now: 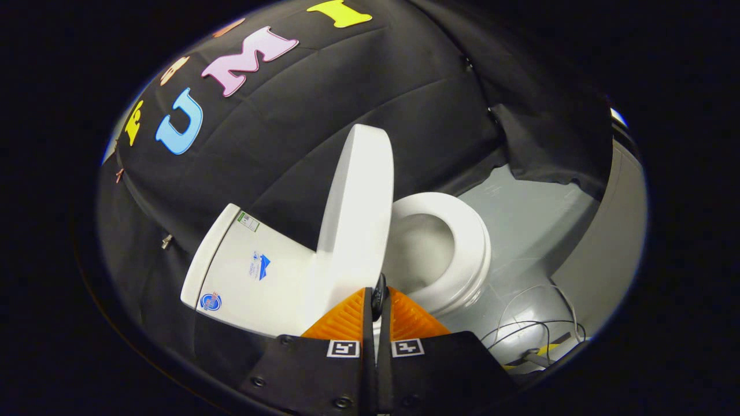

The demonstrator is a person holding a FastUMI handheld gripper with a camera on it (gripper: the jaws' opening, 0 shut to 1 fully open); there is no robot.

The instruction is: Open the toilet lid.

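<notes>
Camera rides the gripper [377, 300], tilted, peering close along its nearly closed fingers [347, 320] at the toilet [451, 248].

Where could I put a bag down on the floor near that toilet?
The grey floor between the toilet seat and the black cloth wall is bare. Nearer the gripper, whose fingers are closed, loose cables clutter the floor. The raised lid and tank crowd the other side.
</notes>
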